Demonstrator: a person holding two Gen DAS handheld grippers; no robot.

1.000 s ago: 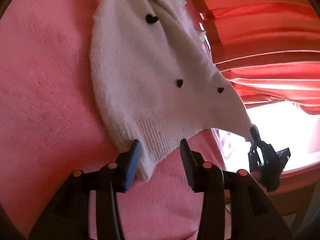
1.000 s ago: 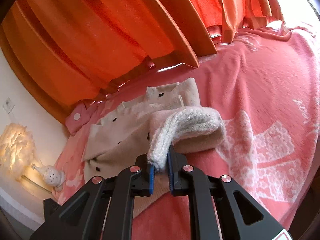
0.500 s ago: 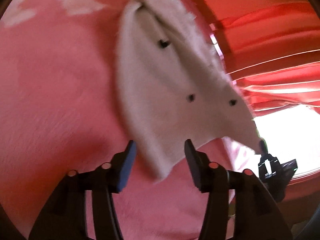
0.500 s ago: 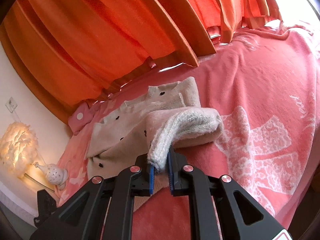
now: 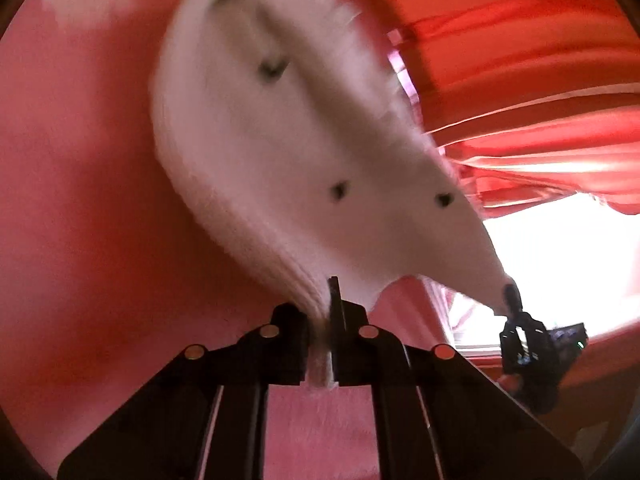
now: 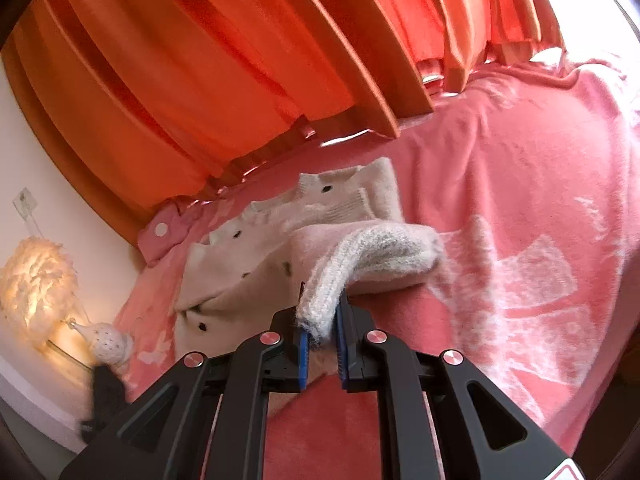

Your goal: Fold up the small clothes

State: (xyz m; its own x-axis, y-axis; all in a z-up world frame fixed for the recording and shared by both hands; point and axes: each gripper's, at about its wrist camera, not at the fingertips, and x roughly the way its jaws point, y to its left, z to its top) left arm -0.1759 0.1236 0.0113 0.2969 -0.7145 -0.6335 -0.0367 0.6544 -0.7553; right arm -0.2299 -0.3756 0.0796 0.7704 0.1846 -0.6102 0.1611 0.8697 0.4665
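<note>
A small cream knit sweater (image 5: 304, 152) with black heart spots lies on a pink blanket (image 5: 80, 200). My left gripper (image 5: 322, 332) is shut on the ribbed hem corner of the sweater. My right gripper (image 6: 322, 344) is shut on another ribbed hem corner of the sweater (image 6: 248, 276) and holds it lifted above the blanket (image 6: 520, 184). The right gripper also shows in the left wrist view (image 5: 516, 320), at the sweater's far corner. The left view is blurred.
Orange-red curtains (image 6: 224, 60) hang behind the bed, with bright window light (image 5: 560, 256) beneath them. A glowing feather lamp (image 6: 36, 284) and a white spotted figurine (image 6: 106, 338) stand at the left on a white ledge.
My left gripper was open around the hem corner and has now shut on it. The right gripper keeps its hold, and the sweater has shifted slightly.
</note>
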